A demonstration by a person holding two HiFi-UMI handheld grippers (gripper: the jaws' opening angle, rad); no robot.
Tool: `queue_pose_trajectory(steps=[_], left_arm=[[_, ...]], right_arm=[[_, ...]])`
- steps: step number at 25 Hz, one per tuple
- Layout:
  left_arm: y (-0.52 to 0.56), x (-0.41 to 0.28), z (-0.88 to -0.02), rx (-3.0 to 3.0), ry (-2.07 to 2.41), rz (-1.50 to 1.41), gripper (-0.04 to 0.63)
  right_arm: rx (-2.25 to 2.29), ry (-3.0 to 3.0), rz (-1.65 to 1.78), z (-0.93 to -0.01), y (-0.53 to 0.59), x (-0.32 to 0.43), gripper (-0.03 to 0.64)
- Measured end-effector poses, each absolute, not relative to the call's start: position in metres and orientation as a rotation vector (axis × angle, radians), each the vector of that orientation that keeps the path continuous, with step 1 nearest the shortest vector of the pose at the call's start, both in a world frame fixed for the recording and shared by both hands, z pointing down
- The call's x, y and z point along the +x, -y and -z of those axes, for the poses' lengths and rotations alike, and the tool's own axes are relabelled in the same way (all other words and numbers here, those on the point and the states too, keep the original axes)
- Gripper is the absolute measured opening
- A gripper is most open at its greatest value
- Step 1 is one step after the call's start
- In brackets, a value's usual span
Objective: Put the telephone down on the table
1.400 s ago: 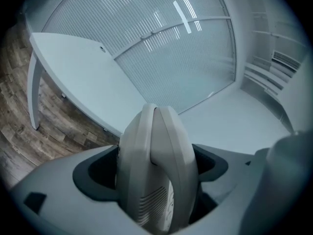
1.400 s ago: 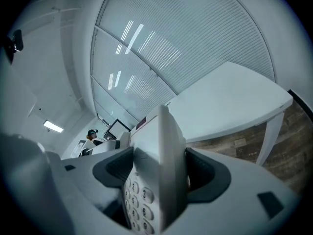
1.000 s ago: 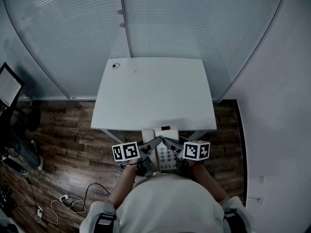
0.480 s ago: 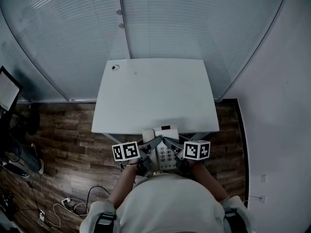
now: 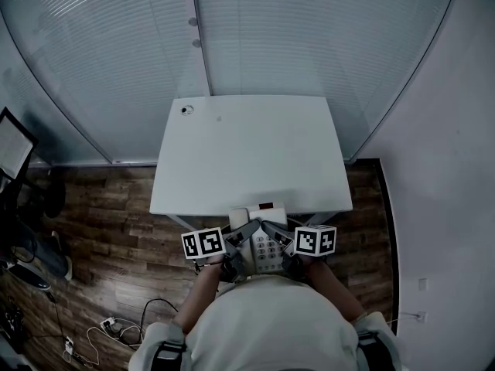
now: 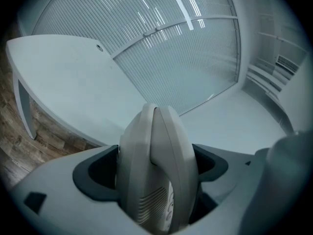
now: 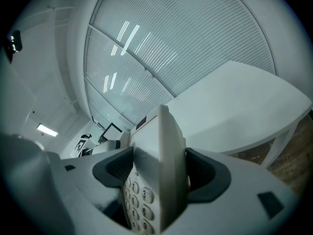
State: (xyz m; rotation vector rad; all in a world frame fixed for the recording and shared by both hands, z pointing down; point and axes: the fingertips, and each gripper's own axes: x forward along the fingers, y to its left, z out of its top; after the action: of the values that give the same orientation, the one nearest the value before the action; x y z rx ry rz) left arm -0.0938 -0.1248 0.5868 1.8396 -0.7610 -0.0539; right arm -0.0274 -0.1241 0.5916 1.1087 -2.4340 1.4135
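A light grey desk telephone [image 5: 263,234] with its handset on the left and a keypad hangs in the air just short of the near edge of the white table [image 5: 251,149]. My left gripper [image 5: 241,236] is shut on the telephone's handset side [image 6: 154,173]. My right gripper [image 5: 272,235] is shut on its keypad side [image 7: 159,175]. Both grippers sit close to the person's chest, their marker cubes to either side of the phone. The phone's underside is hidden.
A small round grommet [image 5: 186,110] lies at the table's far left corner. Frosted glass walls [image 5: 309,37] stand behind the table, and a white wall on the right. Cables and a power strip [image 5: 108,325] lie on the wood floor at lower left, next to a monitor [image 5: 14,141].
The table has slid slightly down in the head view, and the telephone with both grippers sits a little closer to the table's near edge. The grip on the phone is unchanged.
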Motion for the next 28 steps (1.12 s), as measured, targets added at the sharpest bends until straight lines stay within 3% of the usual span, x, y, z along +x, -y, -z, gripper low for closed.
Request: queue_pose_trajectory(steps=[28], left_arm=[[0.245,-0.072,-0.601,1.824,0.749,0.03,0.426]], right_arm=[[1.121,2.403,-1.434,-0.606,0.243,-0.005,0.331]])
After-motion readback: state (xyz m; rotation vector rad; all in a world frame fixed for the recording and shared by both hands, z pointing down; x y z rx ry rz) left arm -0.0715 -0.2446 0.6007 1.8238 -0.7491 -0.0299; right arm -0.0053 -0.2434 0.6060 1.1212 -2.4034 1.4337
